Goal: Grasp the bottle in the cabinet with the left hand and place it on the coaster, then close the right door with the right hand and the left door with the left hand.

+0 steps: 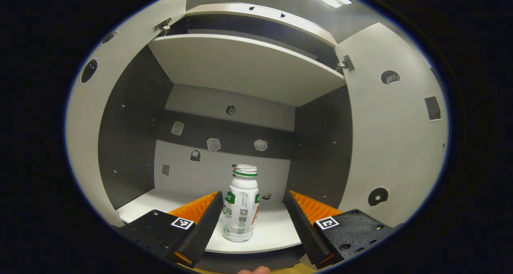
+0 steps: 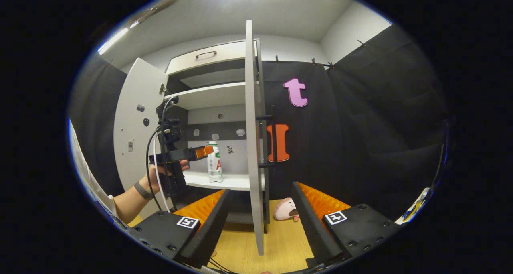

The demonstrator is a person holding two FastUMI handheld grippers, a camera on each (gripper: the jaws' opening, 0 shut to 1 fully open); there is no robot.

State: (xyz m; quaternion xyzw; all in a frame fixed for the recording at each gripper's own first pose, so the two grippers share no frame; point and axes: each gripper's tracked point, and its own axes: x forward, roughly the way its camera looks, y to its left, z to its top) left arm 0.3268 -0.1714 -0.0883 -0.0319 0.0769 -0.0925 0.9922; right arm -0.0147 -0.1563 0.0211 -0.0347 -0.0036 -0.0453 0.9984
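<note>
Bottle [image 1: 241, 203] stands upright near the front edge of the cabinet's lower shelf [image 1: 264, 234], white body, green band under the cap, label facing out. In the right gripper view the same bottle [image 2: 215, 162] sits on the shelf between the two open doors.

Left gripper [image 1: 252, 222] is level with the bottle, fingers spread wide to either side of it. The left finger lies just beside the bottle's flank; whether it touches cannot be told. The right finger stands apart from it with a clear gap. Nothing gripped.

From the right gripper view, the left gripper [image 2: 200, 152] reaches horizontally into the cabinet opening, tips right at the bottle. The hand [image 2: 168, 170] holding it is wrapped around the handle from below, wrist with a dark band, forearm rising from lower left. A cable loops down from the gripper's top.

Left door [image 2: 138, 125] swung wide open; right door [image 2: 251, 137] seen edge-on, a dark bar handle on its outer face.

Right gripper [image 2: 259, 220] hangs back over the wooden table [image 2: 244, 246], fingers wide apart, straddling the lower edge of the right door without contact, holding nothing. A small pinkish shell-like item [image 2: 285, 210] lies on the table just beyond the door.
</note>
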